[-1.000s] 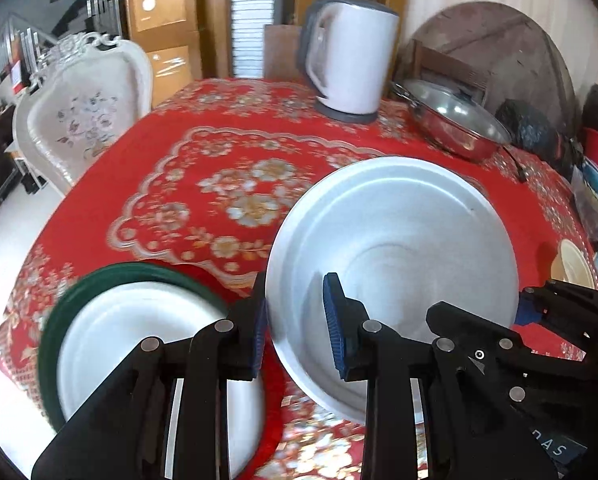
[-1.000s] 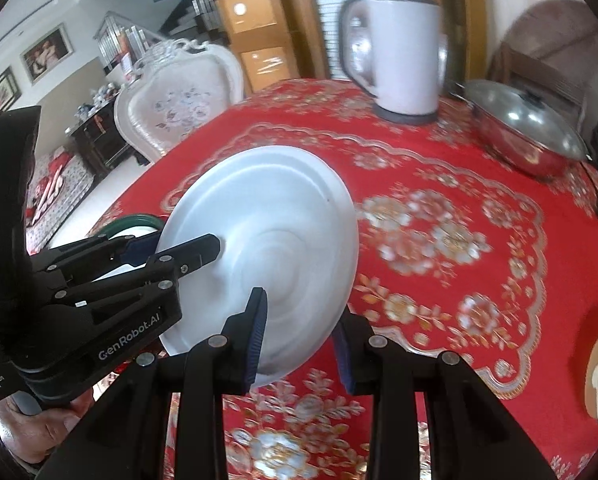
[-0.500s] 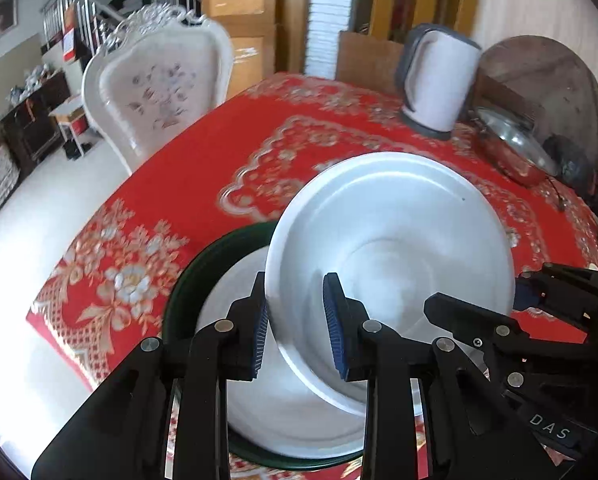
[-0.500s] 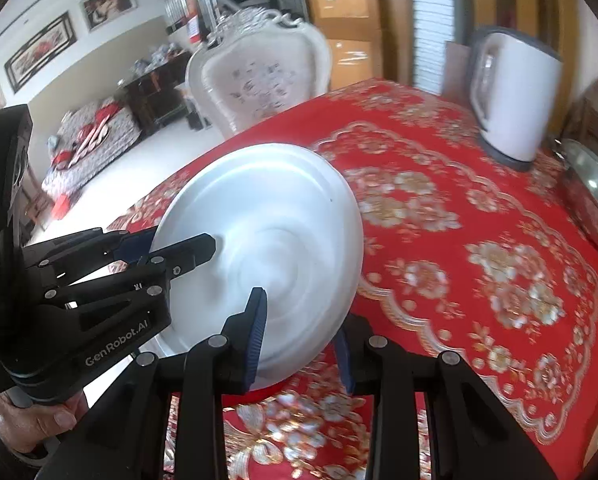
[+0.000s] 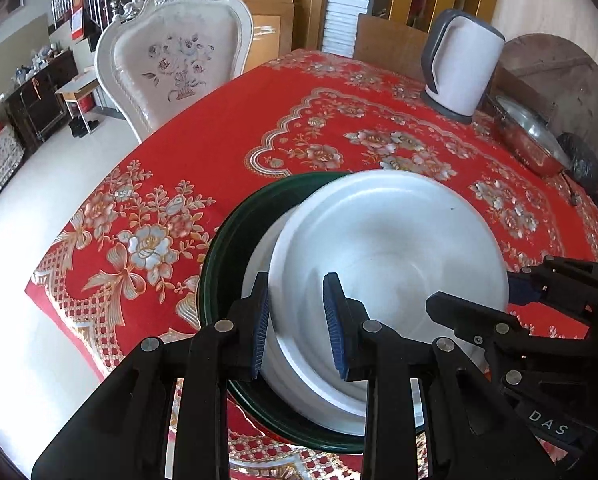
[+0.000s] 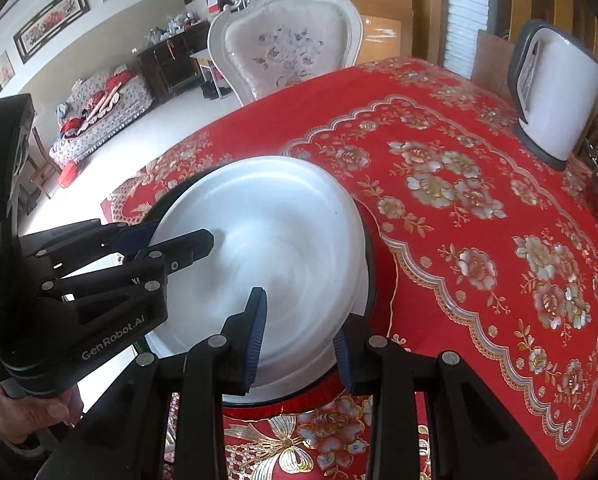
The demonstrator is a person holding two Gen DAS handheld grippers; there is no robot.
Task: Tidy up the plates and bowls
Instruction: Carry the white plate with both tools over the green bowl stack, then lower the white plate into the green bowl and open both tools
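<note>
A wide silver metal bowl [image 5: 391, 248] [image 6: 267, 240] hangs tilted over a white plate with a dark green rim [image 5: 235, 240] [image 6: 373, 276], covering most of it. Whether the bowl touches the plate I cannot tell. My left gripper [image 5: 297, 312] is shut on the bowl's near left rim, one pad inside and one outside. It shows at the left of the right wrist view as the left gripper [image 6: 171, 240]. My right gripper [image 6: 301, 336] is shut on the opposite rim. In the left wrist view the right gripper [image 5: 475, 296] shows at the right.
The red flowered tablecloth [image 5: 339, 128] covers the table; its edge runs close to the plate's left. A white electric kettle [image 5: 463, 64] [image 6: 555, 92] and a lidded steel pan [image 5: 531, 136] stand at the far side. An ornate white chair [image 5: 175, 56] stands beyond the table edge.
Both grippers carried the bowl leftward across the cloth and slightly down, from beside the green-rimmed plate to over it. Both stayed shut on the rim.
</note>
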